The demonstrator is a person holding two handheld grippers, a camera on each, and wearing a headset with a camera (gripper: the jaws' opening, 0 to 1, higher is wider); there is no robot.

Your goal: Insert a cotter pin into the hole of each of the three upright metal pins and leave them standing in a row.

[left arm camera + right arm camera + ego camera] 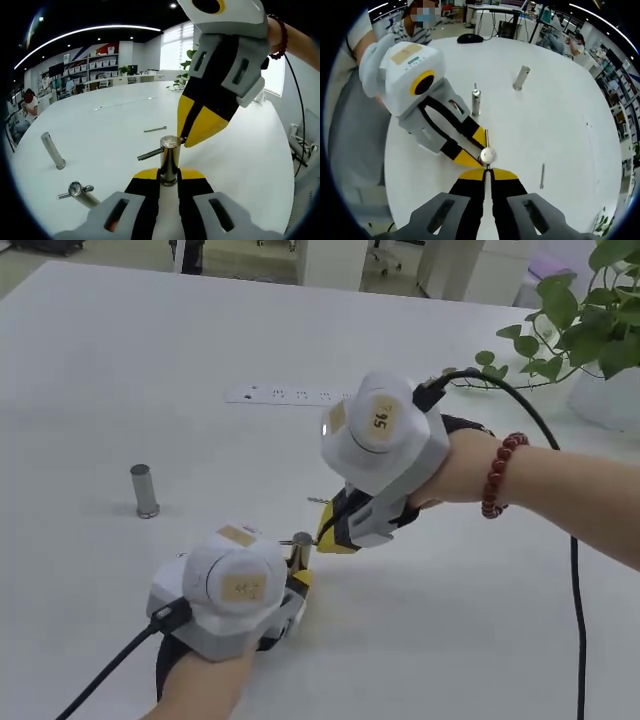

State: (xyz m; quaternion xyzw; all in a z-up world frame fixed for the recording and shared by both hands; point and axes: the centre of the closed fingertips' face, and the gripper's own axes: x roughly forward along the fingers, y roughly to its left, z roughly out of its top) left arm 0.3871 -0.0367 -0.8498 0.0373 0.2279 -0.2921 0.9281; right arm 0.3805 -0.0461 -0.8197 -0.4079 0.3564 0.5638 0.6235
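Down at six o'clock in the head view, the left gripper (298,575) has its jaws clamped on an upright metal pin (300,545), which stands on the white bench (100,360). The left gripper view shows it close up: both yellow-tipped jaws squeeze the lower shaft and the domed head rises clear above them.

In from two o'clock comes the right gripper (325,535), nose right against that pin's head. Its jaws are together, nipping the end of a cotter pin (150,154). That cotter pin sits through the hole just under the head, and its free end pokes out toward nine o'clock in the left gripper view. In the right gripper view the same thin tip sticks out past the head toward twelve o'clock.

Over at eight o'clock in the left gripper view stands a second metal pin (82,194), already pinned through its head. Farther out at nine o'clock is a bare metal pin (52,150), upright and well apart from the grippers. A spare cotter pin (155,129) lies flat on the bench just beyond the work, at twelve o'clock from the clamped pin.

At the far side of the bench in the head view, a power strip (290,395) lies at twelve o'clock and a leafy plant (590,310) sits at two o'clock.
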